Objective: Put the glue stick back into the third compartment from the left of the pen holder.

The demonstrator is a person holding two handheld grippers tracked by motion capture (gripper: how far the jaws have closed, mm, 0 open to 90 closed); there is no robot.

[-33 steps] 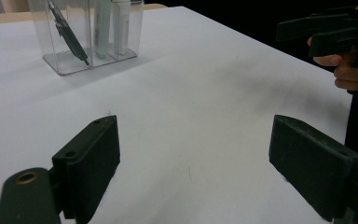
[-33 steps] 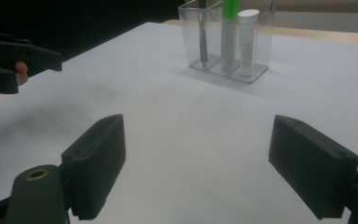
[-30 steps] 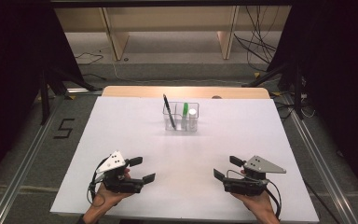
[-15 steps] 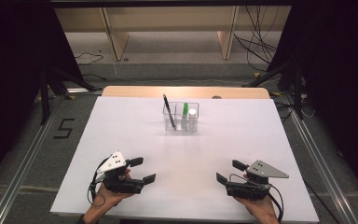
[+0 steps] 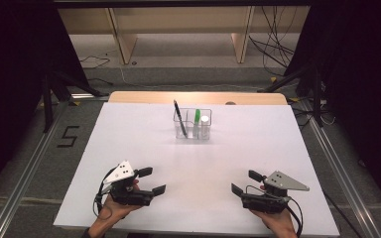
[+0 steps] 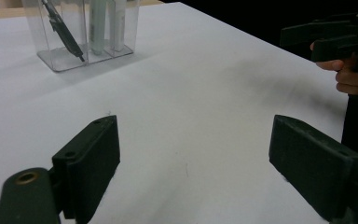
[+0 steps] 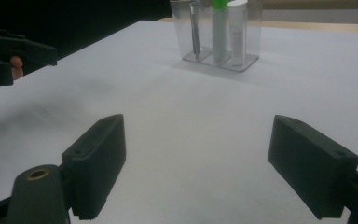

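- Clear plastic holder (image 5: 192, 124) stands upright toward the far middle of the white tabletop (image 5: 129, 144), well apart from both my hands, with three compartments in a row.
- Seen from the high view, a black pen (image 5: 179, 117) leans tilted in its left compartment, a green-capped marker (image 5: 197, 119) stands in the middle one, and a white-capped tube (image 5: 205, 124) in the right one.
- Both tools rest near the front edge: my left tool (image 5: 149, 180) and my right tool (image 5: 243, 182) each have their jaws spread wide, nothing between them.
- I judge the step is a reach forward to the holder, so I'd pick one item first; the pen sticks up highest and looks easiest to pinch.
- For a clean grip I'd come in above the rim, line the jaws either side of the shaft, and close on the part standing clear of the plastic.
- Lifting straight up along the pen's lean should keep the light holder from tipping or sliding.
- My other tool could steady the holder's wall if it shifts.
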